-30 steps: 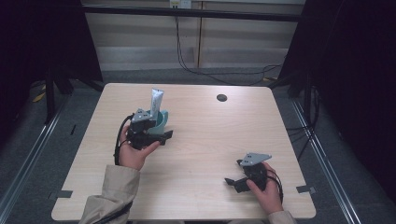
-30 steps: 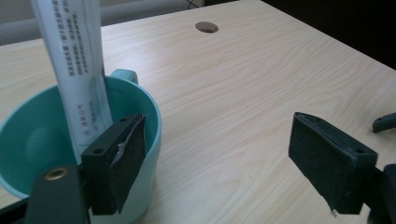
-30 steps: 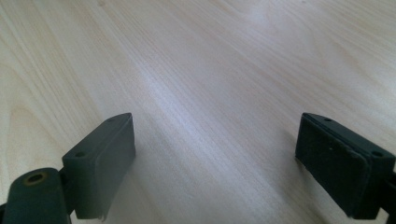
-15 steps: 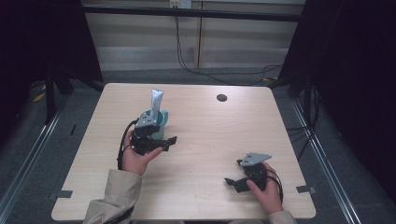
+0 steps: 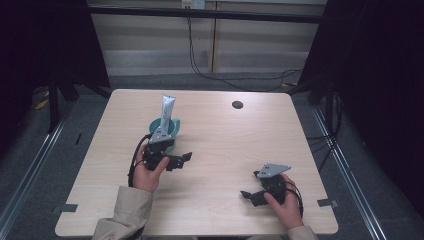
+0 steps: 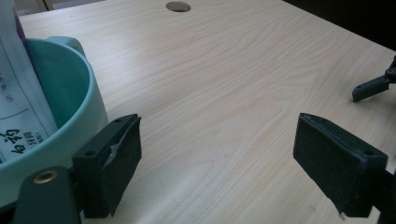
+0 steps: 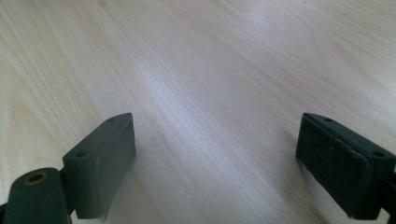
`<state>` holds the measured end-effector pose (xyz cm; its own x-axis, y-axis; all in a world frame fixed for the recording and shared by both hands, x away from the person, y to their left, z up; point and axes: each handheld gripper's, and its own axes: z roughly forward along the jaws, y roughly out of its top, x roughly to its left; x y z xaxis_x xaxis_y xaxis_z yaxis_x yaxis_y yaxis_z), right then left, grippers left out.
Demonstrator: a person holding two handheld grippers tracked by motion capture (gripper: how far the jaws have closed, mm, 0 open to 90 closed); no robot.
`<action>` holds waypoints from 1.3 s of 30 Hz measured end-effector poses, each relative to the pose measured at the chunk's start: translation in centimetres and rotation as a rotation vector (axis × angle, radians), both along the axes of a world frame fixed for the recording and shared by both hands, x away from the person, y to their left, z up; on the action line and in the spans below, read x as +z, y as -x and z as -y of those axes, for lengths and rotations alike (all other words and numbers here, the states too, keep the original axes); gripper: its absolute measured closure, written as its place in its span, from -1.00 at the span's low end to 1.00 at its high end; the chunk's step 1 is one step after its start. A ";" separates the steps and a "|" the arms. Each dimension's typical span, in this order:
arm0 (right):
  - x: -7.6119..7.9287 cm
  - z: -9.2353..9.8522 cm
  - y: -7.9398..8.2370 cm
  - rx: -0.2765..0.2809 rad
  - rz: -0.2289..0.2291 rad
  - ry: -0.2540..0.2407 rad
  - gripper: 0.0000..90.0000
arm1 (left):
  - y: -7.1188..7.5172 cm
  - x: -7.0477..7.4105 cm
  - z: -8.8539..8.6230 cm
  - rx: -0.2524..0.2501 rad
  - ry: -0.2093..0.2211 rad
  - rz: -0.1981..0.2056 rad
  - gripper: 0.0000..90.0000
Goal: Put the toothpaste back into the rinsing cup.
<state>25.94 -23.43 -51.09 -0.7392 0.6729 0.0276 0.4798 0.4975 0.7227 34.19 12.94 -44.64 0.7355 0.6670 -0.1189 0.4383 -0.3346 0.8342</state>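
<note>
Because nothing is held, both sets of jaws wide apart and empty. Nearest, right gripper (image 5: pixel 248 194) low by the table's (image 5: pixel 225 150) front edge, pointing left over bare wood. Farther off, left gripper (image 5: pixel 181 159) just beside a teal cup (image 5: pixel 165 126), maybe freshly let go. White tube (image 5: pixel 167 107) standing up inside. Lots of open room beyond, up to a small dark hole (image 5: pixel 237 104).

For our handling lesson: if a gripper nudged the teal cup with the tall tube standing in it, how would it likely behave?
The tube rises well above the teal cup, so the pair is probably top-heavy and may tip. On the smooth wooden table the cup could instead slide. It looks like light plastic.
</note>
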 end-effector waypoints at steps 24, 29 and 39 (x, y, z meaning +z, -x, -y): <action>0.0 0.0 0.0 0.000 -0.001 0.000 -0.75 | 1.6 -2.8 0.5 -0.035 -0.050 -0.013 -0.66; 0.0 0.0 0.0 0.001 0.001 0.001 -0.75 | 1.9 -3.5 0.6 -0.042 -0.059 -0.020 -0.66; 0.0 0.0 0.1 -0.005 0.004 0.003 -0.75 | 2.4 -5.0 0.6 -0.051 -0.087 -0.030 -0.66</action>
<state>25.82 -23.42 -51.09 -0.7360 0.6766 0.0230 0.4797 0.4972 0.7230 31.74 12.34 -49.60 0.7660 0.6372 -0.0847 0.4433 -0.4282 0.7875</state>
